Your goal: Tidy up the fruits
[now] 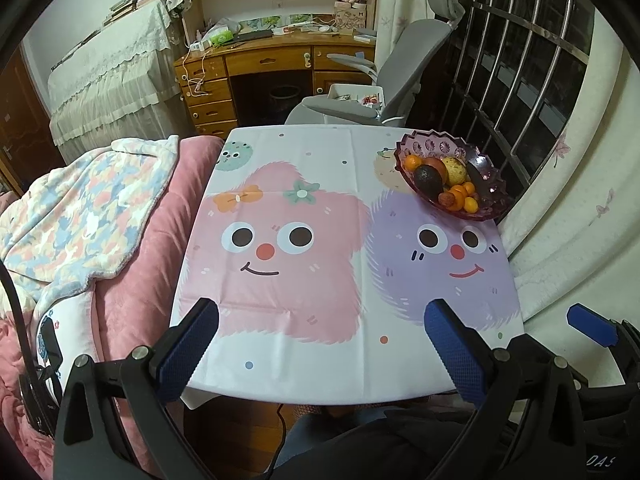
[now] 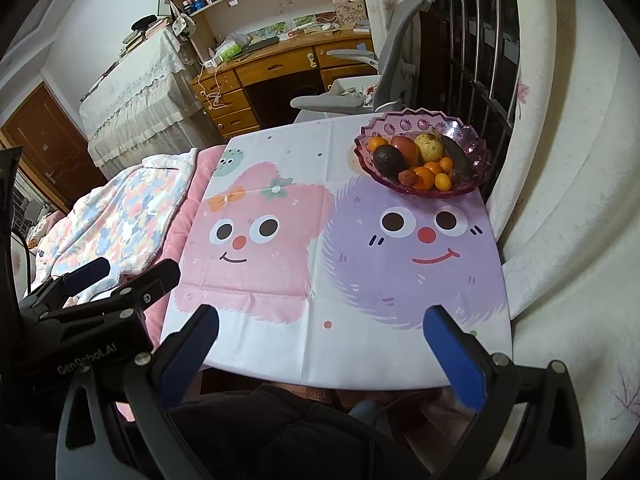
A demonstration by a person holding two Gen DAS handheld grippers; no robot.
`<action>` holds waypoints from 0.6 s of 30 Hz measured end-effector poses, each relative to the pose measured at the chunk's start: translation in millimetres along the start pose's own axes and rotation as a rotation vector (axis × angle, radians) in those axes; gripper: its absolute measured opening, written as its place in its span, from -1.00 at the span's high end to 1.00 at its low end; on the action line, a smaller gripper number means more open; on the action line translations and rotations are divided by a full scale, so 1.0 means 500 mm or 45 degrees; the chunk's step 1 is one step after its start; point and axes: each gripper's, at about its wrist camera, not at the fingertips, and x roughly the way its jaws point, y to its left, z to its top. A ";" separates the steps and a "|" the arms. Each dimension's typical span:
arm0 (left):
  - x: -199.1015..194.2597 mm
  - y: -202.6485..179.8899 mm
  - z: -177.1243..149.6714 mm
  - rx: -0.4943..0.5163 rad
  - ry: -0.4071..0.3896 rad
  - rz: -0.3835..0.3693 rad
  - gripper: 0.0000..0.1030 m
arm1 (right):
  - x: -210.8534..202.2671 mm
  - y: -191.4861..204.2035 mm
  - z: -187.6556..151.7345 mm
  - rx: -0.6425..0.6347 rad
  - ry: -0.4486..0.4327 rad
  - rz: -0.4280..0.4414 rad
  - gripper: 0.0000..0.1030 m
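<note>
A scalloped purple glass bowl (image 2: 422, 152) sits at the far right corner of the desk (image 2: 328, 352), piled with fruit: a dark avocado (image 2: 389, 160), a yellowish round fruit (image 2: 429, 147), a red apple (image 2: 404, 144) and small oranges (image 2: 425, 178). The fruit looks light, firm and smooth-skinned, likely to roll; each is best pinched across its middle. The bowl looks brittle. The left claw (image 1: 320, 344) and the right claw (image 2: 320, 344) both hover spread wide and empty at the near edge. A cartoon-printed cloth covers the desk; a bed lies left, a barred window right.
</note>
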 end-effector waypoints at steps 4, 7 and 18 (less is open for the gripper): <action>0.000 0.001 0.001 0.001 0.001 -0.001 -0.99 | 0.006 0.004 0.002 0.002 0.006 0.002 -0.99; 0.003 0.002 0.002 0.000 0.004 -0.001 -0.99 | 0.013 0.006 0.004 0.001 0.014 0.004 -0.99; 0.007 0.009 0.000 -0.005 0.007 0.016 -0.99 | 0.020 0.008 0.003 -0.002 0.027 0.005 -0.99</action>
